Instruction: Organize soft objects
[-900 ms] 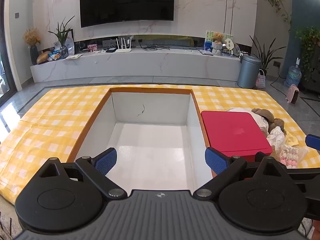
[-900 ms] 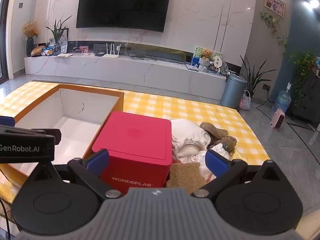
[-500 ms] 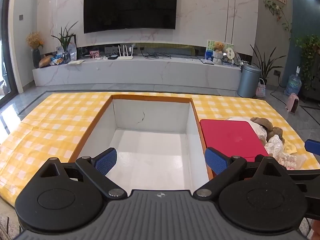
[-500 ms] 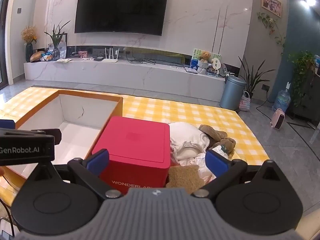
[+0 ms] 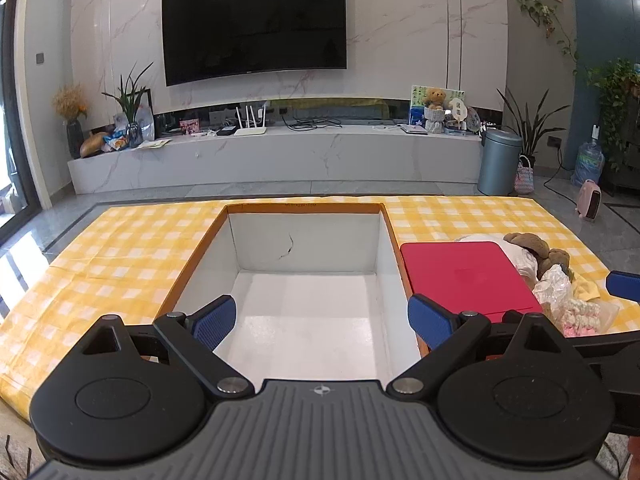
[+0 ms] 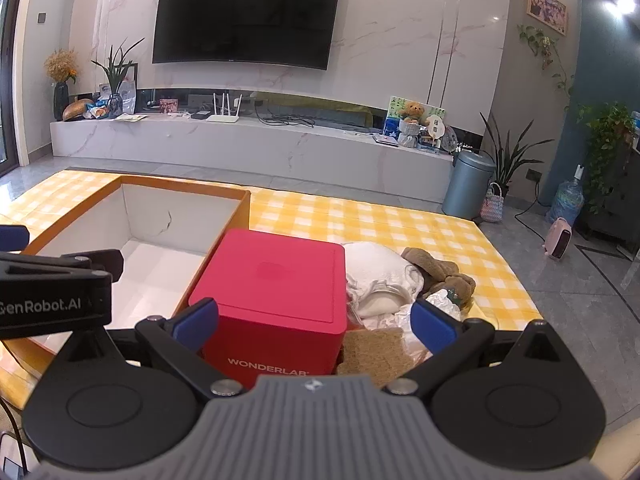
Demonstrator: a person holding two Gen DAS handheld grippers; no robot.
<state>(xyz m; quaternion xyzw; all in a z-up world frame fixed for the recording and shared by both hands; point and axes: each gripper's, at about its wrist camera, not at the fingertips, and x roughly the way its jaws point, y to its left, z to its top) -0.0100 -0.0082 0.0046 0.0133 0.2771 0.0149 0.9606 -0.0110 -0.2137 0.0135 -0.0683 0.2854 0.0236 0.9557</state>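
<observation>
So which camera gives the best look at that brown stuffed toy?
The right wrist view: the brown stuffed toy lies in plain sight beside the white cloth, right of the red box. The left wrist view catches it only small, near the right edge.

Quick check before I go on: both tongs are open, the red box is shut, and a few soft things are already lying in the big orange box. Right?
Not quite. The big orange box holds nothing; the left wrist view shows its bare white floor. The soft things lie heaped beside the red box. The rest stands.
</observation>
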